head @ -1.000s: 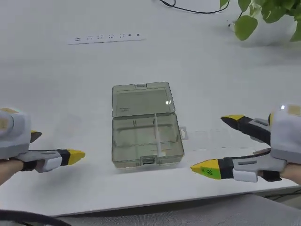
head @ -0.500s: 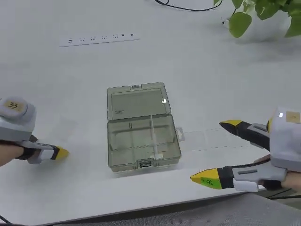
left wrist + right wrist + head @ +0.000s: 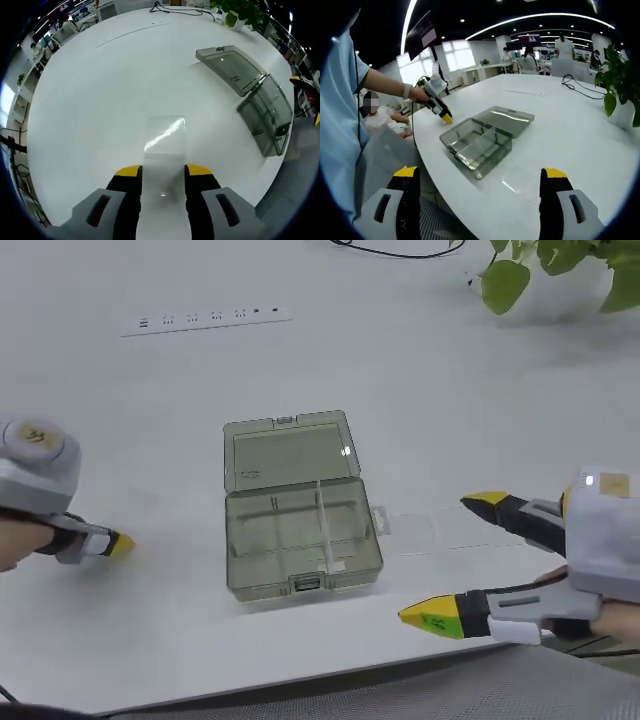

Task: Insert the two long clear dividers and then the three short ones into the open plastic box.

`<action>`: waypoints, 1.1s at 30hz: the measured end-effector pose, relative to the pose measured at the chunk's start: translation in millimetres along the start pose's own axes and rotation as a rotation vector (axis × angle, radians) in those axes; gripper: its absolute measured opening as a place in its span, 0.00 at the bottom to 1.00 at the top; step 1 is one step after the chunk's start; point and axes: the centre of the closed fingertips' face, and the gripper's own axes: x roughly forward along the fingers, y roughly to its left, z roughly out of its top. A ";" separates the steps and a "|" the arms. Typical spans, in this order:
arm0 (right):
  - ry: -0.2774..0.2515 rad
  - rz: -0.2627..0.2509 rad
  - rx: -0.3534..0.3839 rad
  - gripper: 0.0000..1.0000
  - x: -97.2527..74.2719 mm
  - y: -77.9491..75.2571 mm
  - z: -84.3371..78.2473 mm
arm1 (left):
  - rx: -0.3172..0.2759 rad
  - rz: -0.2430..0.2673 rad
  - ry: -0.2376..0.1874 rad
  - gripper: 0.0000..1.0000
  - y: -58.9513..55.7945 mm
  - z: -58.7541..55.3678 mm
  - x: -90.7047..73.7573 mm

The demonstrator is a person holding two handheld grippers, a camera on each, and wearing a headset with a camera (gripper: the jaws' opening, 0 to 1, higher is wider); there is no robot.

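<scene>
The open clear plastic box point(image 3: 262, 530) lies mid-table, its lid point(image 3: 290, 450) folded back flat. One long divider point(image 3: 322, 525) stands inside it. Loose clear dividers point(image 3: 410, 530) lie flat just right of the box. My right gripper point(image 3: 455, 560) hovers beyond them, wide open and empty; its own view has the box point(image 3: 480, 135) and dividers point(image 3: 520, 180) ahead of the gripper point(image 3: 480, 173). My left gripper point(image 3: 95, 543) is far left of the box. In its own view the left gripper point(image 3: 164, 172) is open above a clear divider point(image 3: 165, 134), with the box point(image 3: 260, 107) at right.
A white power strip point(image 3: 205, 318) lies at the back left. Plant leaves point(image 3: 560, 265) and a black cable point(image 3: 400, 248) sit at the back right. The table's front edge point(image 3: 300, 680) runs close below the box.
My left gripper has drawn back to the left, away from the box. The right gripper has hardly moved. The head camera has shifted slightly.
</scene>
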 end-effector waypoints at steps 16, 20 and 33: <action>0.000 0.014 0.006 1.00 5.3 3.6 3.6 | -0.020 0.003 -0.033 0.31 -1.3 -1.1 -1.2; 0.002 0.016 0.004 1.00 6.0 5.8 4.5 | -0.030 -0.004 -0.040 0.31 -1.6 -1.5 -2.2; 0.020 0.004 0.036 0.99 13.5 9.6 2.1 | -0.104 -0.080 -0.135 0.31 -23.8 6.7 -19.3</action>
